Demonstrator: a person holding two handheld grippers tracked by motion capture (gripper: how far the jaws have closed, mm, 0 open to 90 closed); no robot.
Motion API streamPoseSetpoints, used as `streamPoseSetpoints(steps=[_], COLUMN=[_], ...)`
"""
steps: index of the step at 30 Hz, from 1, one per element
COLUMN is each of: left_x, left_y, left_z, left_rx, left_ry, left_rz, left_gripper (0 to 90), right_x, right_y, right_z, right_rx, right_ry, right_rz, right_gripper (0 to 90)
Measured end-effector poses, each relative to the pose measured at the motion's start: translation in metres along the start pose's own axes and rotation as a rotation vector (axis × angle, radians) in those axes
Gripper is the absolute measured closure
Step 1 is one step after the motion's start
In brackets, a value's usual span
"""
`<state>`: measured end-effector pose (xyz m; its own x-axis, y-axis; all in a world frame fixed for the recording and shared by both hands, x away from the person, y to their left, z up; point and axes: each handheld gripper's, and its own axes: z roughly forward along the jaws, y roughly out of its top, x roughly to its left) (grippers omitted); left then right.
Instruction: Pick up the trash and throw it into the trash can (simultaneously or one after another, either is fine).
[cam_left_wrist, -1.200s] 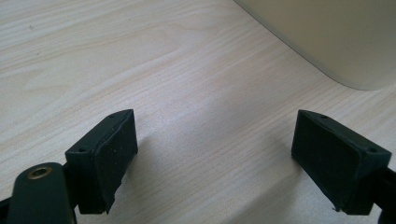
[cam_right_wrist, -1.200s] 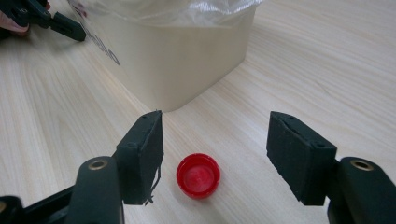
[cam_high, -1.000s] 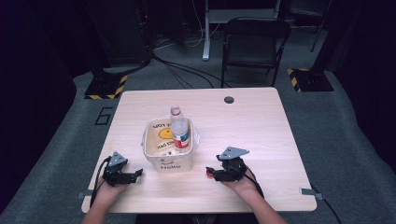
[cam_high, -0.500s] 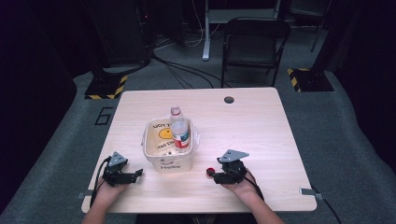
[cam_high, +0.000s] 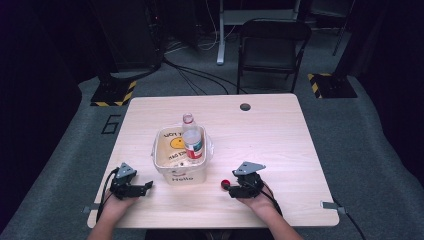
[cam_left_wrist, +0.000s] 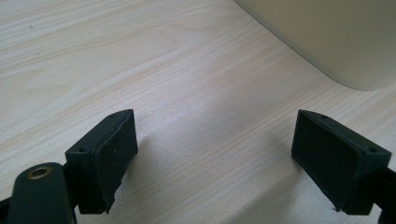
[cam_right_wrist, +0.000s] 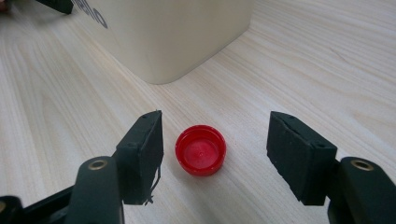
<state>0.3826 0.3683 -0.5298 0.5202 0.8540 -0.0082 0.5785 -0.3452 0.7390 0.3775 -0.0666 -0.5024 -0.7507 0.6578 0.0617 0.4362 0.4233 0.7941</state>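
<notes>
A red bottle cap (cam_right_wrist: 201, 150) lies open side up on the wooden table, just right of a cream bin (cam_high: 172, 175). My right gripper (cam_right_wrist: 215, 140) is low over the table with the cap between its jaws. The jaws have just been closing a little, but the pads stand clear of the cap on both sides. In the high view the cap (cam_high: 225, 184) shows at the tip of the right gripper (cam_high: 231, 189). My left gripper (cam_high: 147, 186) rests left of the bin, open, with bare table between its fingers (cam_left_wrist: 112, 149). A clear plastic bottle (cam_high: 192, 142) stands capless in the bin.
The bin's corner (cam_right_wrist: 177, 37) rises close ahead of the right gripper, and its wall (cam_left_wrist: 327, 37) is ahead and to the right of the left one. A dark grommet hole (cam_high: 245, 106) is at the table's far side. A chair (cam_high: 272, 47) stands beyond it.
The right gripper has edged slightly toward the table's near edge. The cap, the bin and the left gripper have kept their places.
</notes>
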Motion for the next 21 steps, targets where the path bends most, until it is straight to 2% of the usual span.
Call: streamPoseSetpoints(steps=[11,14,21], left_x=[0.0,-0.001,-0.001], left_y=[0.0,0.0,0.0], left_z=[-0.001,0.001,0.001], left_rx=[0.006,-0.008,-0.009], left_ry=[-0.002,0.006,0.005], left_rz=[0.0,-0.006,-0.005], left_gripper=[14.0,14.0,14.0], right_x=[0.009,0.01,0.011], right_y=[-0.001,-0.001,-0.003], right_z=[0.003,0.004,0.008], right_rx=[0.005,0.005,0.025], right_ry=[0.006,0.003,0.009], right_rz=[-0.032,-0.03,-0.034], right_gripper=[35.7,35.7,36.7])
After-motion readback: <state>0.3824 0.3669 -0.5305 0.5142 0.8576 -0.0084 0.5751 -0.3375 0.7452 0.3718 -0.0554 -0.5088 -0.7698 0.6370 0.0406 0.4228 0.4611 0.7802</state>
